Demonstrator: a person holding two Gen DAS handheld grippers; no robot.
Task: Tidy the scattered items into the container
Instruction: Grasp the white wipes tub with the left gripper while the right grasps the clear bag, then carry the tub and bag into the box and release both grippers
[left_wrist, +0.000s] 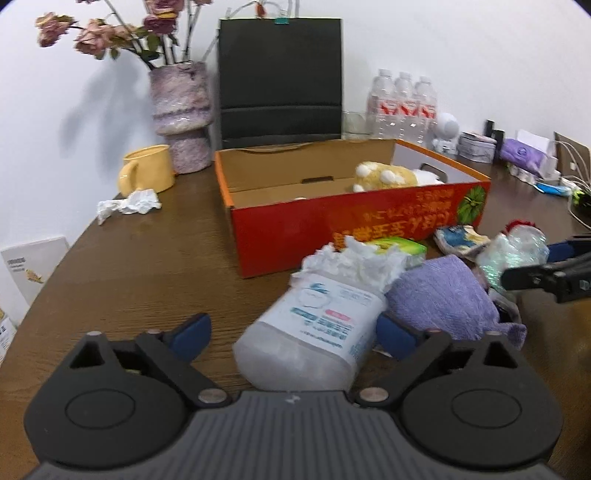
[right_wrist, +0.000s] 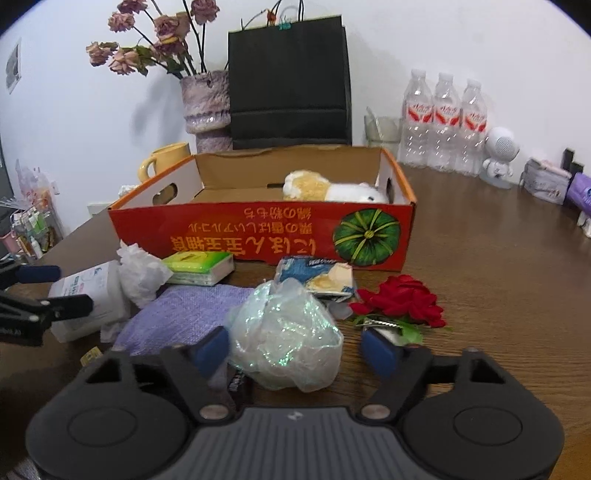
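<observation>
Because the crumpled plastic wrap (right_wrist: 286, 336) is light, soft and slippery, grip its bulging middle. Your right gripper (right_wrist: 295, 349) straddles it, partly open, not yet pressing. The red box (right_wrist: 258, 232) lies at twelve o'clock.

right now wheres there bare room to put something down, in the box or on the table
Most of the cardboard box floor left of the plush toy is bare. Bare table lies right of the red flower, and between the crumpled tissue and the box. The strip in front of the box is crowded.
</observation>
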